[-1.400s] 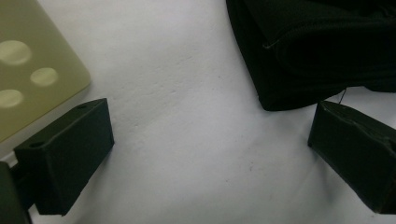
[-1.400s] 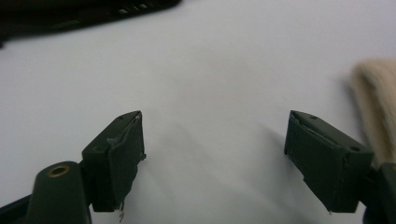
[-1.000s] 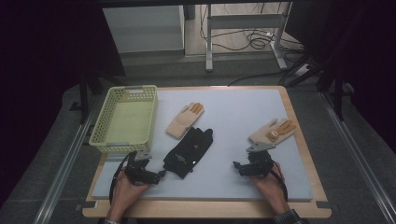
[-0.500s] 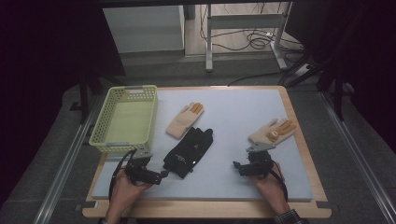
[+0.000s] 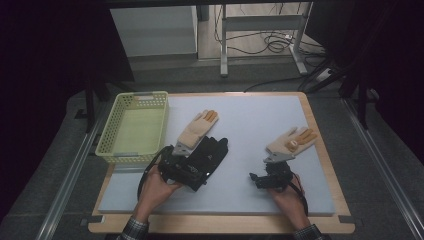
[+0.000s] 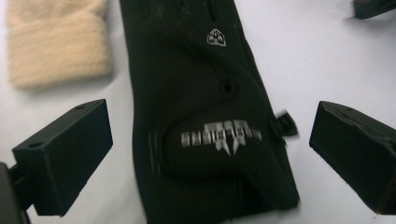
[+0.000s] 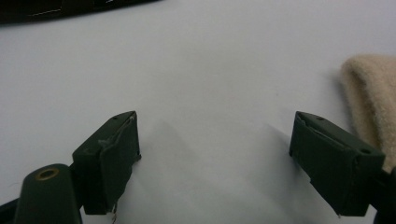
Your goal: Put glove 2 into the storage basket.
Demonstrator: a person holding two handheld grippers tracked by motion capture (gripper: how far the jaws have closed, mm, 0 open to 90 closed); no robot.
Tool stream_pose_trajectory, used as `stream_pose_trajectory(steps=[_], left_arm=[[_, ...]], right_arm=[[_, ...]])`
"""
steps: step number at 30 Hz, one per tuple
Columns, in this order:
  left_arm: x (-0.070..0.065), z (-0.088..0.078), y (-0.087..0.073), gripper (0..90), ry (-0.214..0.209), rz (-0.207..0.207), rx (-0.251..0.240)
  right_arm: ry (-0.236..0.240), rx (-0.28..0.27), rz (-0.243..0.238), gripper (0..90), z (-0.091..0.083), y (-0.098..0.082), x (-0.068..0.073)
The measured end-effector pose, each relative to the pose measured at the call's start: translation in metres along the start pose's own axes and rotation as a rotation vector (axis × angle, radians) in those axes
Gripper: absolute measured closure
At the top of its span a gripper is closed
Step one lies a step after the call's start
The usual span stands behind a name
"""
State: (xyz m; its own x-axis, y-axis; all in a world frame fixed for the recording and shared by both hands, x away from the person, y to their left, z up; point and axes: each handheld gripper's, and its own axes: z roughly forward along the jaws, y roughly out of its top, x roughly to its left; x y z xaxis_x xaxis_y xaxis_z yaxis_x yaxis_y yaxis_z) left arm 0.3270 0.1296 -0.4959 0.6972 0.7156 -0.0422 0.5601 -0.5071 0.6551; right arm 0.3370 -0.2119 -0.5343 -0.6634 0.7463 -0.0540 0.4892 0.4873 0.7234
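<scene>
A black glove [image 5: 207, 155] [image 6: 205, 107] with a silver logo lies flat near the middle of the white mat. My left gripper [image 5: 181, 167] [image 6: 210, 154] hovers over its cuff end, jaws wide open on either side of the glove. A beige glove [image 5: 197, 129] [image 6: 56, 42] lies just beyond and left of the black one. A second beige glove [image 5: 291, 142] [image 7: 373, 98] with orange fingertips lies at the right. My right gripper [image 5: 260, 179] [image 7: 215, 154] sits open over bare mat, close to that glove's cuff.
A pale green plastic basket [image 5: 112, 147] stands at the mat's left edge with nothing in it. The white mat [image 5: 260, 115] rests on a wooden board [image 5: 322, 145]. Dark floor, cables and table legs lie beyond the far edge.
My left gripper has moved right and forward, from beside the black glove's cuff to over it. The right gripper has barely shifted.
</scene>
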Motion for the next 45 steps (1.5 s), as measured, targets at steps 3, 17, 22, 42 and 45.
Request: stream_pose_trajectory(steps=[3, 17, 22, 42, 45], left_arm=[[0.003, 0.013, 0.01, 0.0, -0.011, -0.026, 0.021], [-0.003, 0.053, 0.012, 0.0, 0.013, 0.008, 0.128], [-0.009, 0.054, 0.011, 0.0, 0.068, 0.027, 0.148], [-0.003, 0.042, 0.006, 51.7, 0.045, -0.024, 0.113], [-0.005, 0.042, 0.01, 60.3, 0.076, 0.004, 0.112]], right_arm=[[0.0, 0.0, 0.0, 15.7, 0.0, 0.0, 0.0], [0.0, 0.0, 0.0, 15.7, 0.0, 0.0, 0.0], [0.0, 0.0, 0.0, 15.7, 0.0, 0.0, 0.0], [0.0, 0.0, 0.0, 15.7, 0.0, 0.0, 0.0], [-0.001, 0.0, -0.001, 15.7, 0.0, 0.0, 0.0]])
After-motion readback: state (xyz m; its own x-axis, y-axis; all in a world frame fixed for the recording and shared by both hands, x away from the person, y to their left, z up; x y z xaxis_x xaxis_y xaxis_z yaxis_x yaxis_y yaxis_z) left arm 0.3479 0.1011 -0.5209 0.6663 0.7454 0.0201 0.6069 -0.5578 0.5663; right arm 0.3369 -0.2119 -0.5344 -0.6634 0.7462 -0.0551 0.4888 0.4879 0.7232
